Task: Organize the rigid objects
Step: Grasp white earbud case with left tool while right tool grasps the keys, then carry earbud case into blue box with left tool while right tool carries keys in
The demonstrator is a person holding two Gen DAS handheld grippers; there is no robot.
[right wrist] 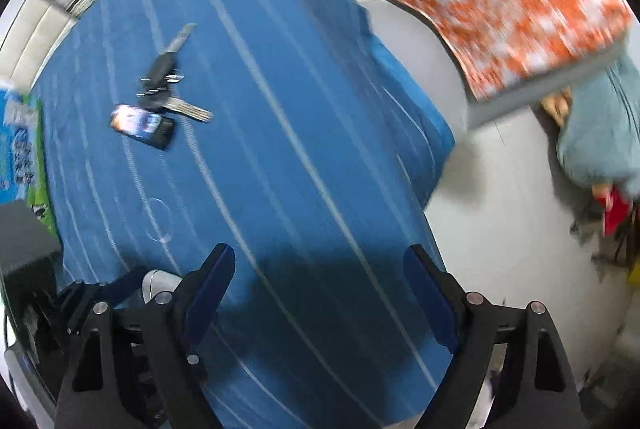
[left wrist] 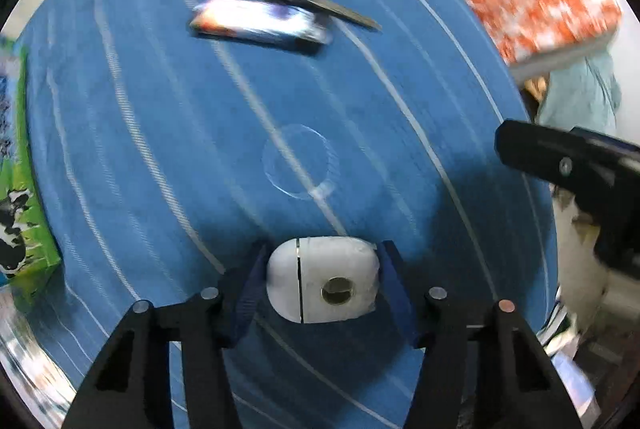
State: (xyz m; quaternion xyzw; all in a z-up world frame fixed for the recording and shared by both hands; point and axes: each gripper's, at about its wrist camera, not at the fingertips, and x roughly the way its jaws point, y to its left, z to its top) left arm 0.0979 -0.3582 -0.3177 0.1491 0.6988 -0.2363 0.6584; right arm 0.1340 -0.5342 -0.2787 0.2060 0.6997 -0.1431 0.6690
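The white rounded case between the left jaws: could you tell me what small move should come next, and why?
Probably lift it straight up a little. The left gripper has its blue pads against both sides of the white rounded case, which rests on the blue striped cloth; the right gripper is open and empty.

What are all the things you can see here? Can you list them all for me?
white case: 1, white, on the blue cloth, between the left gripper's fingers
keys: 1 bunch, black and silver, far part of the cloth
small pack: 1, dark with shiny print, touching the keys
carton: 1, green and blue with cow print, left edge of the cloth
clear ring: 1, see-through, middle of the cloth
blue cloth: 1, blue with white stripes, under it all
orange cushion: 1, orange and white, far right, off the cloth
left gripper: 1, black with blue pads, shut on the white case
right gripper: 1, black with blue pads, open, empty
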